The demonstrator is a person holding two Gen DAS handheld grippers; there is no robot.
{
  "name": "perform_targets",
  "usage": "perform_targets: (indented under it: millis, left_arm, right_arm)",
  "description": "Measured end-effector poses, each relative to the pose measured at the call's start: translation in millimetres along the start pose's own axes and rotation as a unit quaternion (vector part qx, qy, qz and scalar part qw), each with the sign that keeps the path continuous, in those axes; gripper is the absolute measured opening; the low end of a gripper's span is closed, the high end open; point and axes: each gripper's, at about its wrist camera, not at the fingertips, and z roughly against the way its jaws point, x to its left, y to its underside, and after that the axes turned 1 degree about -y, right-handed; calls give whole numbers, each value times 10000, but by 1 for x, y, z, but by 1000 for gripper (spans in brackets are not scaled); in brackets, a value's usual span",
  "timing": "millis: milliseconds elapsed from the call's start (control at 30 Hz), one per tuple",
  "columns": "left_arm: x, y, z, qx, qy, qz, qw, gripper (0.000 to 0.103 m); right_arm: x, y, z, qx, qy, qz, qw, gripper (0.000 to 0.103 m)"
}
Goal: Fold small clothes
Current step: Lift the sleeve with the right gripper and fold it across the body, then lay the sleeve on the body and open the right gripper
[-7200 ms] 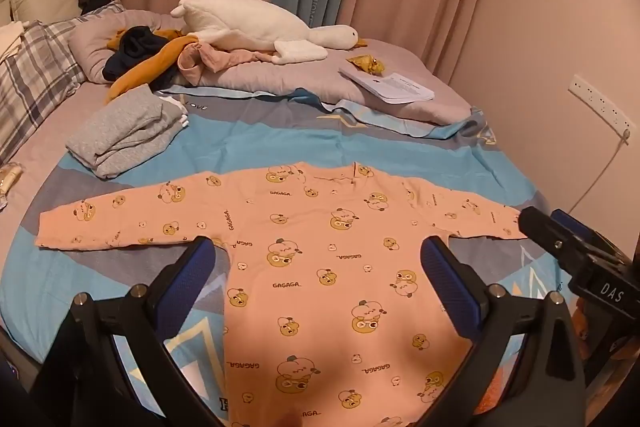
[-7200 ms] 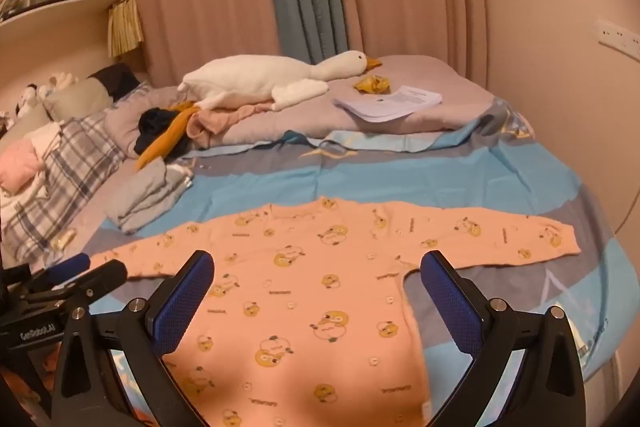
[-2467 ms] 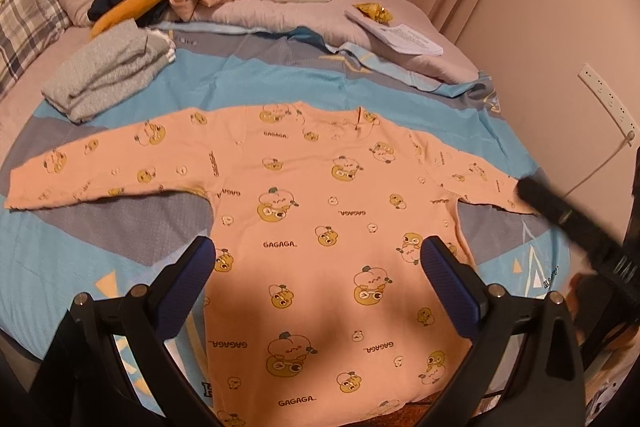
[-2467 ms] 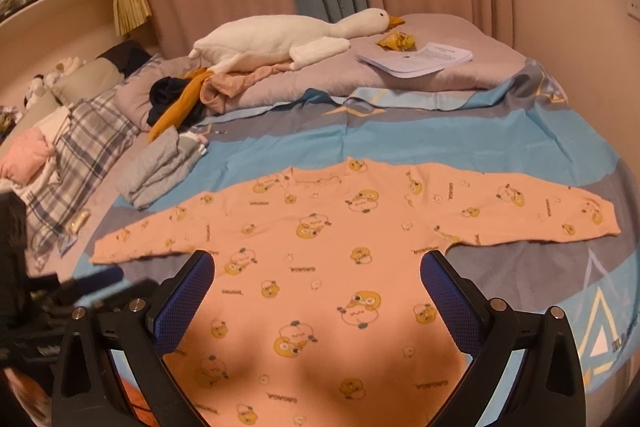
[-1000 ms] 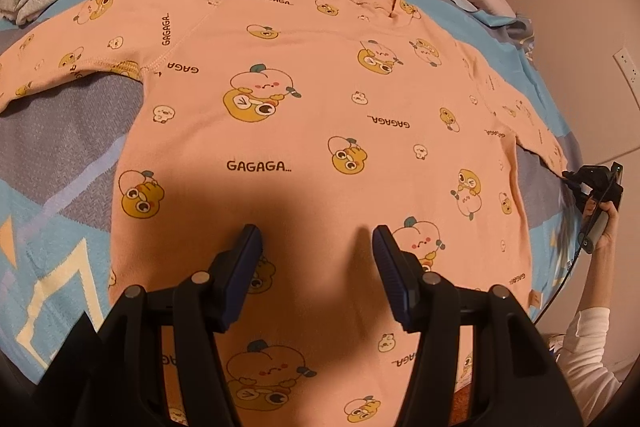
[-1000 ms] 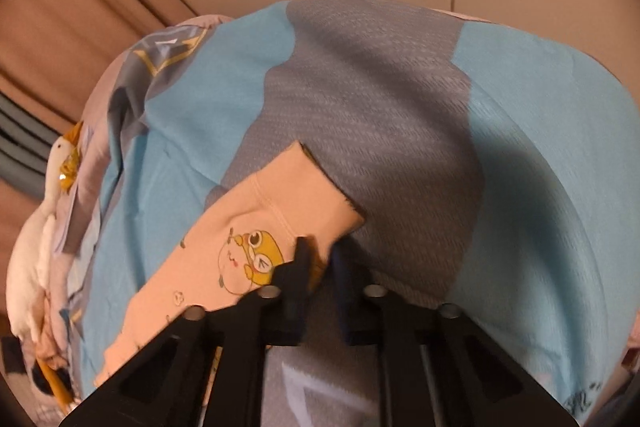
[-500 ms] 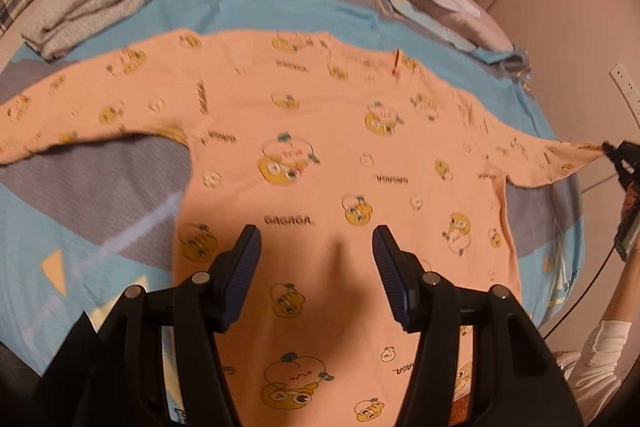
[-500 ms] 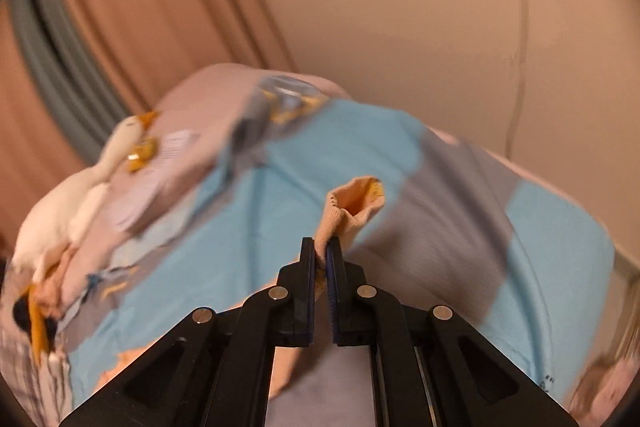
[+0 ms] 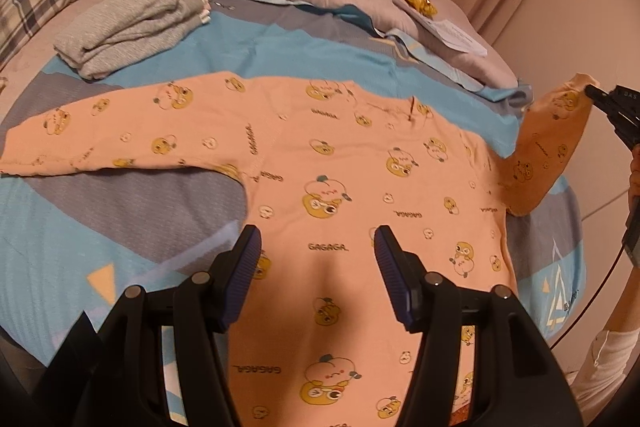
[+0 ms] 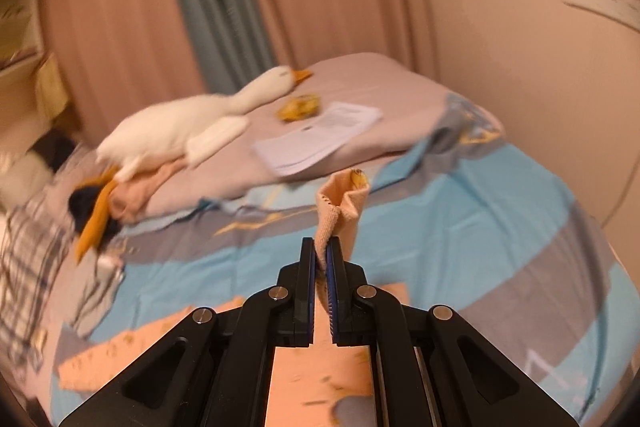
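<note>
Peach cotton top [image 9: 344, 163]: laid front-up on the bed [image 9: 132, 203], spread flat across the blue and grey cover, with the collar toward the pillows and the hem toward the camera.
Long axis: sleeve to sleeve, run across the bed from left to right; the collar-to-hem line is seen to cross it squarely.
Left sleeve [image 9: 100, 135]: left flat and stretched out fully toward the left edge of the bed, not yet folded.
Left tool [image 9: 318, 263]: held above the lower chest of the top, jaws parted wide, nothing gripped between them.
Right sleeve [image 9: 548, 155]: raised off the cover and bent upward, its cuff [image 10: 344, 199] pinched at the top.
Right tool [image 10: 320, 259]: closed tight on the cuff, with only a narrow bunch of cloth caught between the pads.
Step judged: the right sleeve is being carried inward, to be laid over the chest.
Risk, slip: the cuff could be lost from so thin a bite if the sleeve is pulled taut.
Risk, drag: the body could be dragged or wrinkled, since it is not pinned by the left tool.
Risk, skew: a crooked fold could be made if the sleeve is not laid square to the side seam.
Nearby: a folded grey garment [image 9: 128, 27] is seen well apart, beyond the left sleeve.
</note>
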Motion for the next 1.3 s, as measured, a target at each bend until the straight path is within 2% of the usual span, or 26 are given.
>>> perform_targets:
  millis: [267, 567, 767, 1067, 1167, 1300]
  left_arm:
    - [16, -1, 7, -132, -57, 190, 9997, 59]
    - [33, 4, 4, -77, -181, 388, 9991, 59]
    - [39, 7, 1, -32, -213, 469, 9987, 59]
    - [45, 10, -8, 88, -186, 552, 9983, 59]
    - [45, 11, -9, 96, -154, 562, 9983, 61]
    - [44, 10, -10, 128, -25, 602, 9981, 68]
  right_arm:
    - [74, 29, -24, 543, -697, 575, 9944, 7]
    - [129, 87, -59, 1441, -1074, 1008, 9785, 7]
    - [147, 124, -78, 1990, -1196, 1264, 9644, 7]
    - [149, 168, -111, 2739, -1249, 1338, 9442, 7]
    - [149, 176, -115, 2782, -1210, 1377, 9429, 7]
    - [149, 175, -113, 2769, -1308, 1328, 9426, 7]
